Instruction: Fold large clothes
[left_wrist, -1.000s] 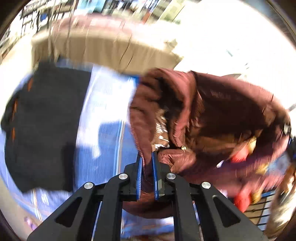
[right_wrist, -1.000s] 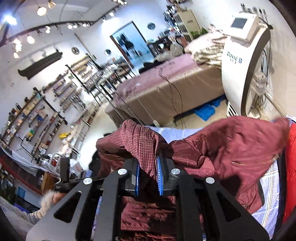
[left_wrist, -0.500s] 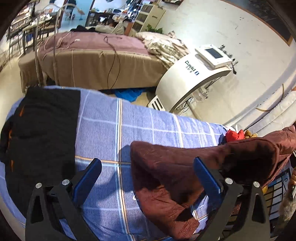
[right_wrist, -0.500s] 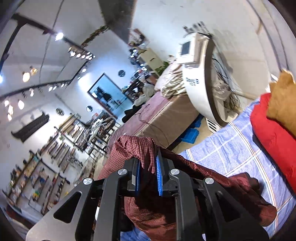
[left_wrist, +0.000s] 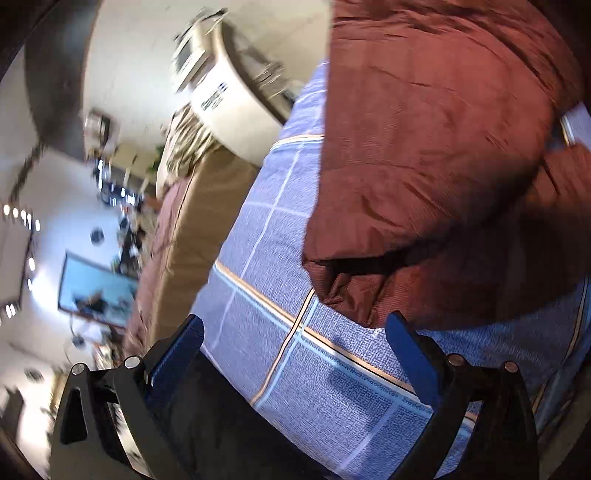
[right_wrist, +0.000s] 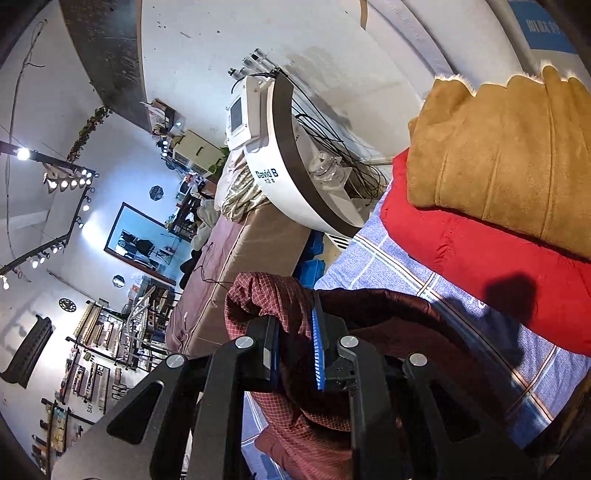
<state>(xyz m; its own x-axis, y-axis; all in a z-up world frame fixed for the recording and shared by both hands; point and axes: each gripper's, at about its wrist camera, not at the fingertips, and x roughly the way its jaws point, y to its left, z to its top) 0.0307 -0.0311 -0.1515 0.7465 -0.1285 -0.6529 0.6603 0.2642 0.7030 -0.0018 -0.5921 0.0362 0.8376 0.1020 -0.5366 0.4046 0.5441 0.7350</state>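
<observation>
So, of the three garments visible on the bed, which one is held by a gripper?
The maroon jacket: the right gripper is shut on its checked lining. The tan jacket lies folded on the red jacket, both untouched.

- I count one maroon jacket on the checked blue bed cover; its checked lining shows in my right wrist view;
- one black garment at the cover's near edge in my left view;
- two folded garments stacked at the cover's far side: one red, one tan on top;
- one white machine beyond the cover's far edge;
- one beige-skirted bed beside it;
- two grippers: left gripper, right gripper.
</observation>
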